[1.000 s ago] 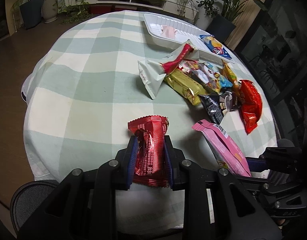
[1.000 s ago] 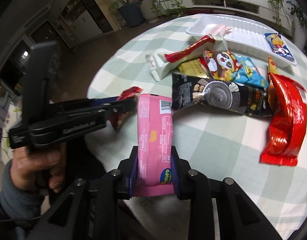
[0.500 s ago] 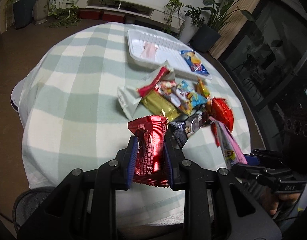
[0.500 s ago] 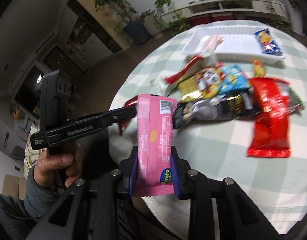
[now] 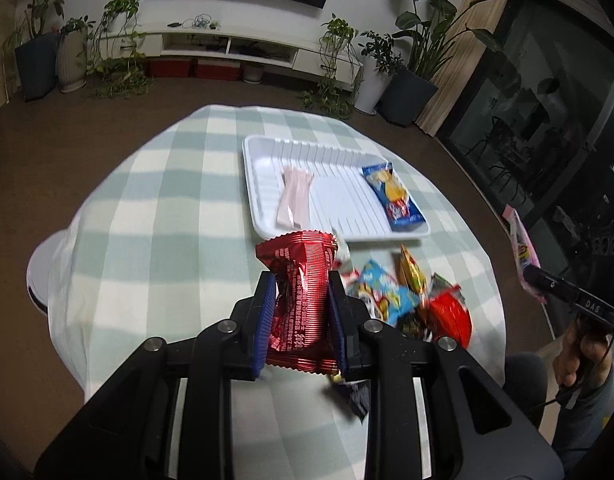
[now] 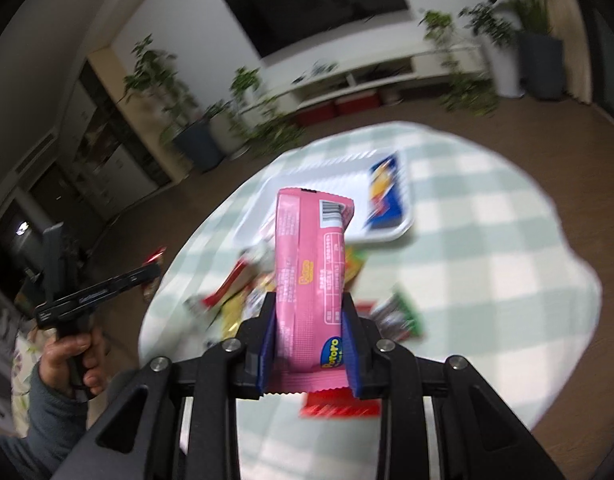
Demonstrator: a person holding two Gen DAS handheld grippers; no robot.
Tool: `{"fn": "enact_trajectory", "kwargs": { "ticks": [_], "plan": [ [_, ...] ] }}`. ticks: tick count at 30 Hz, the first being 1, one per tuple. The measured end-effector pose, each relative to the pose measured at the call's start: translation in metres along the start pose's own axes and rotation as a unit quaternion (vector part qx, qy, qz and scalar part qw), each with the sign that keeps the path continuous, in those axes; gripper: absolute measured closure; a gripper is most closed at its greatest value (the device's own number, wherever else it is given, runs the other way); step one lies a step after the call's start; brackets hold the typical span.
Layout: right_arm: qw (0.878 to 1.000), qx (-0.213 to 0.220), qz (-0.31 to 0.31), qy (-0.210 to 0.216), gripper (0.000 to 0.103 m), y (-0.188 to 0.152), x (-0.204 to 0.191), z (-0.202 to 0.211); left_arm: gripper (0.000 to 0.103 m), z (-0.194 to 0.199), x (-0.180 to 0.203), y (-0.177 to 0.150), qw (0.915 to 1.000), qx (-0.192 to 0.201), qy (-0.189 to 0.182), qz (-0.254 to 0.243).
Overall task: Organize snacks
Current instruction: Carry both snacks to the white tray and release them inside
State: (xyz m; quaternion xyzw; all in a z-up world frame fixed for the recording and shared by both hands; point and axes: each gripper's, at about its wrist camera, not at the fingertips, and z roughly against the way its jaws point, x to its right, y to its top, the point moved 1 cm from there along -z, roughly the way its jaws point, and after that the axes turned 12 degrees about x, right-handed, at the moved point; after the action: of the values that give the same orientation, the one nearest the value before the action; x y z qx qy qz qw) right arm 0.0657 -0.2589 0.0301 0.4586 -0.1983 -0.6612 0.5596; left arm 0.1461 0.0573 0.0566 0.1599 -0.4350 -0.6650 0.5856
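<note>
Both grippers had risen from the worktop [image 5: 155, 216]: left gripper [image 5: 299, 312] clamping the red packet [image 5: 301, 280], right gripper [image 6: 309, 336] clamping the pink packet [image 6: 313, 264], seemingly bound for the white tray [image 5: 263, 184].

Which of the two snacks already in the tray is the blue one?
The blue packet at the white tray's right end; the other, a pale pink packet, lies toward its left.

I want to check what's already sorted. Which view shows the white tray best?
The left wrist view: the white tray is sharp, holding a pale pink packet and blue packet. The right wrist view shows it blurred, partly hidden.
</note>
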Motion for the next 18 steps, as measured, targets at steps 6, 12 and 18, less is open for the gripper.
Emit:
{"fn": "enact_trajectory", "kwargs": {
  "ticks": [6, 12, 18],
  "plan": [
    [0.999, 0.033, 0.022, -0.015, 0.072, 0.044, 0.002, -0.023, 0.08, -0.039, 0.01, 0.054, 0.9992, 0.016, 0.007, -0.036],
    [0.997, 0.039, 0.06, -0.008, 0.072, 0.079, -0.012, -0.075, 0.08, -0.106, 0.016, 0.092, 0.9973, 0.004, 0.015, -0.072],
    [0.995, 0.002, 0.095, -0.033, 0.072, 0.082, -0.012, -0.137, 0.08, -0.178, 0.005, 0.089, 0.9956, -0.039, 0.028, -0.081]
  ]
}}
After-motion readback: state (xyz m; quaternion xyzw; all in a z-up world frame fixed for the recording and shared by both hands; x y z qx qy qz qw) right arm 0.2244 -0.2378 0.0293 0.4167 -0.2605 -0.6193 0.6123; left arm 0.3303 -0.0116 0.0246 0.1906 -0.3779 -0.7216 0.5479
